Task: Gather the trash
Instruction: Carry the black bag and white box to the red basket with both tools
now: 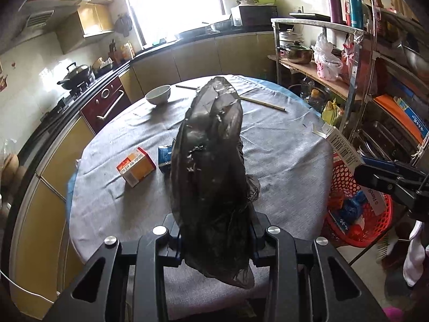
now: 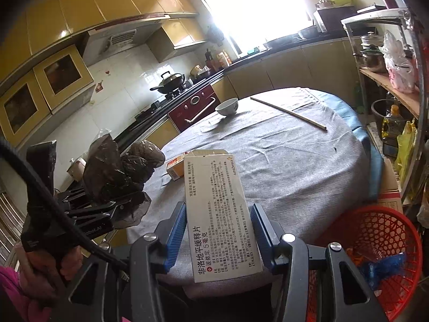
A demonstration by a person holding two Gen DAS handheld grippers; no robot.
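Now both grippers are loaded: the left gripper (image 1: pixel 214 244) has its fingers closed on a crumpled black plastic bag (image 1: pixel 211 166), which stands up between them above the desk (image 1: pixel 281 145), and the right gripper (image 2: pixel 218 238) has its fingers pinched, only partly open, on the sides of a white medicine box (image 2: pixel 217 209) with its top flap open. A red mesh basket (image 2: pixel 386 244) sits just beside the desk's near edge, on the right, with some blue and orange scraps already in it. The step in hand looks like carrying the box to that basket; to do it well, keep the grip steady until the box hangs well over the basket's mouth, then let go cleanly, while holding the bag clear so it does not snag. Counted on the desk: one orange-and-white carton (image 1: pixel 136 167), one small blue packet (image 1: pixel 165 158) half hidden behind the bag, one white bowl (image 1: pixel 158 94), and two chopsticks (image 1: pixel 264 103) lying apart. One bag, one box, one basket.
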